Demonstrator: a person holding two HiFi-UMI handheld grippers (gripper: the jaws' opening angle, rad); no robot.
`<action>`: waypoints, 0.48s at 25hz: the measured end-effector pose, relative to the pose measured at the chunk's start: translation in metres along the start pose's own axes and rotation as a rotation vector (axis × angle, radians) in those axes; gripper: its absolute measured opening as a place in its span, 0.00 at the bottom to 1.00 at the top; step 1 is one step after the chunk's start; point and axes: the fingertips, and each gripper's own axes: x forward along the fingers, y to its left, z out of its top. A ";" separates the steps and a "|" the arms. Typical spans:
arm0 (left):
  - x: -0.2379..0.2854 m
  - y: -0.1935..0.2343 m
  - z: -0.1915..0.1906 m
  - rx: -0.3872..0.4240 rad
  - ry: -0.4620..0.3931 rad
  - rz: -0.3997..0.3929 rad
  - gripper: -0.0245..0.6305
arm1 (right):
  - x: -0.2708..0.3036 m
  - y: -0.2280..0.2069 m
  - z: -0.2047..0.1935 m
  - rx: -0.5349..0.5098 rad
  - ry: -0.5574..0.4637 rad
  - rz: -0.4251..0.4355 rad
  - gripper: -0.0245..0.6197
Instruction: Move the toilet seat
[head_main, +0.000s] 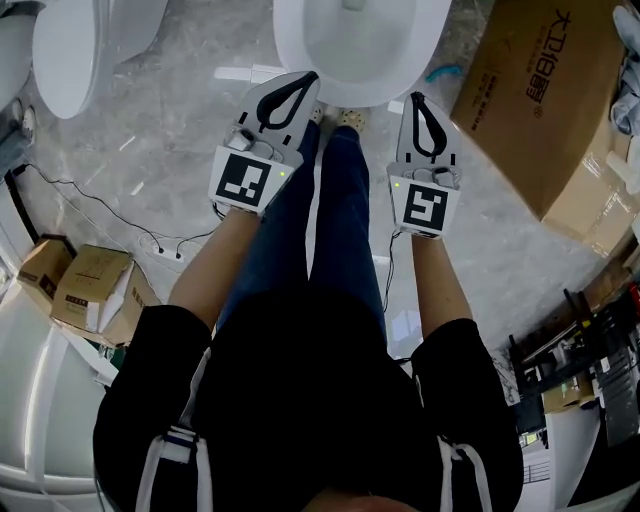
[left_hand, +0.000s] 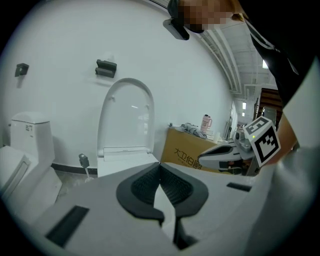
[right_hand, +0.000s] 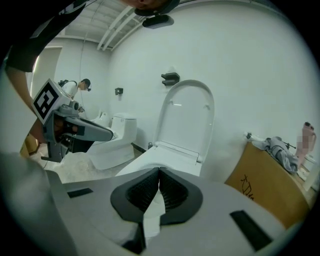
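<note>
The white toilet (head_main: 350, 45) stands straight ahead of me, with its seat and lid (left_hand: 125, 115) raised upright against the wall. The right gripper view shows the same raised seat (right_hand: 187, 117) above the bowl rim (right_hand: 162, 155). My left gripper (head_main: 312, 78) hovers just before the bowl's near left edge, its jaws shut with nothing between them. My right gripper (head_main: 414, 97) is beside the bowl's near right edge, also shut and empty. Neither touches the toilet. In each gripper view the jaws meet in front of the bowl: left gripper (left_hand: 160, 167), right gripper (right_hand: 159, 172).
A large cardboard box (head_main: 540, 100) leans right of the toilet. A second toilet (head_main: 80, 40) stands at the left. Small cartons (head_main: 90, 290) and a cable lie on the marble floor at my left. Racks and clutter (head_main: 590, 360) are at the right.
</note>
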 end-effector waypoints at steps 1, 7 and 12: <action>0.002 0.002 -0.004 -0.004 0.008 0.004 0.05 | 0.002 0.000 -0.005 -0.001 0.010 0.003 0.07; 0.014 0.010 -0.023 0.030 0.033 0.003 0.05 | 0.013 0.000 -0.028 -0.014 0.055 0.025 0.07; 0.020 0.012 -0.049 0.042 0.077 -0.011 0.05 | 0.024 0.003 -0.050 -0.037 0.092 0.042 0.07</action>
